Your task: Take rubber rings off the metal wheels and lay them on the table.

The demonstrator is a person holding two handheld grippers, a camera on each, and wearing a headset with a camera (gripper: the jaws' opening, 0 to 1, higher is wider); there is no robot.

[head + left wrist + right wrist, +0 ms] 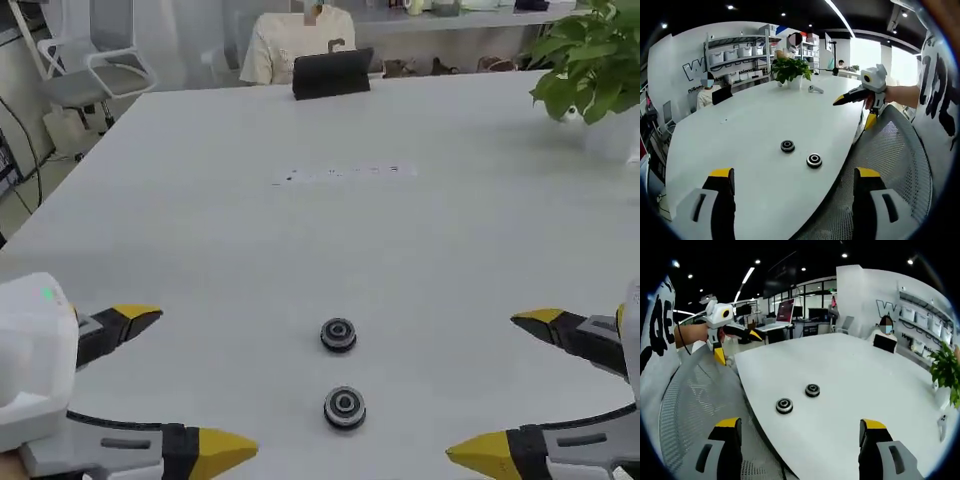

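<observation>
Two small metal wheels with black rubber rings lie flat on the white table (300,230). The far wheel (338,335) (787,146) (812,390) sits just behind the near wheel (344,408) (814,160) (784,405), which is close to the front edge. My left gripper (188,385) (794,173) is open at the left of the wheels, well apart from them. At the right of the wheels my right gripper (500,385) (800,423) is open too. Nothing is between either pair of jaws. Each gripper also appears in the other's view, the right gripper (854,112) and the left gripper (740,347).
A black laptop (332,73) stands at the table's far end with a person (300,40) seated behind it. A potted plant (590,60) stands at the far right. A white chair (90,70) is at the far left. A mesh chair back (890,150) is near the front edge.
</observation>
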